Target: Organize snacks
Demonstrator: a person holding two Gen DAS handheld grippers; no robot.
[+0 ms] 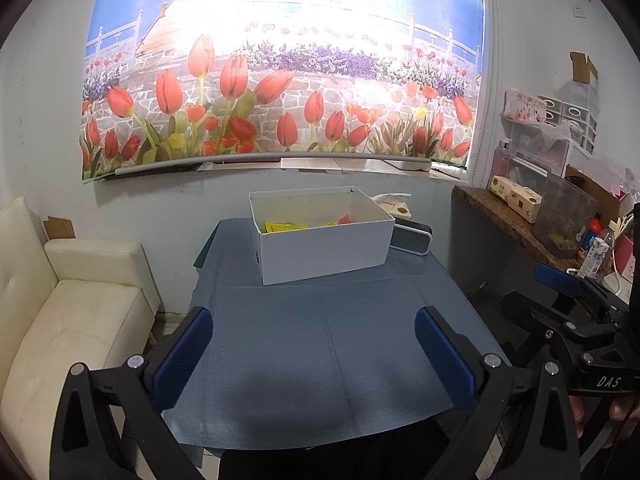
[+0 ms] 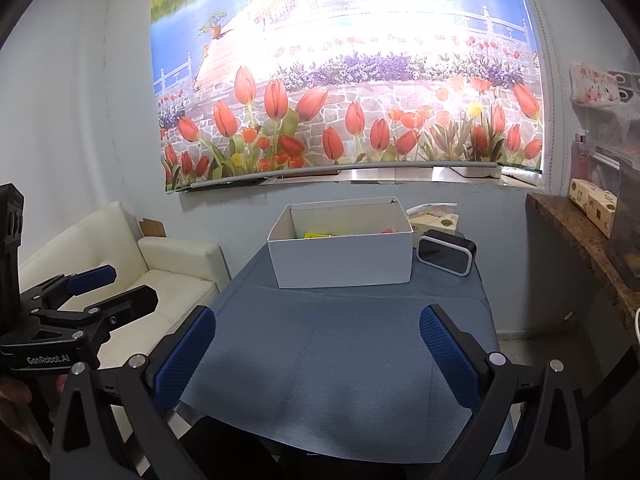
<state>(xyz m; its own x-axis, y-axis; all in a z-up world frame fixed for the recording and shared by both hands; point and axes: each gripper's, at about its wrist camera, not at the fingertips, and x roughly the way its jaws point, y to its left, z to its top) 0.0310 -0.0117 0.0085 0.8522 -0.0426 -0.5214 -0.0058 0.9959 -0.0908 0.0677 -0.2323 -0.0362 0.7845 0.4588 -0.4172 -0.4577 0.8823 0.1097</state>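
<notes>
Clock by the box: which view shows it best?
Right wrist view: the clock shows its whole dark face and white rim, right of the box. In the left wrist view the box hides part of it.

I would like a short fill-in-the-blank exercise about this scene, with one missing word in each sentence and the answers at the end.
1. The snacks lie inside a white ____ on the table.
2. The cloth that covers the table is ____ in colour.
3. The left gripper and the right gripper both have their jaws ____ and hold nothing.
4. Beside the box, on its right, stands a small black ____.

Missing words: box; blue; open; clock
</notes>
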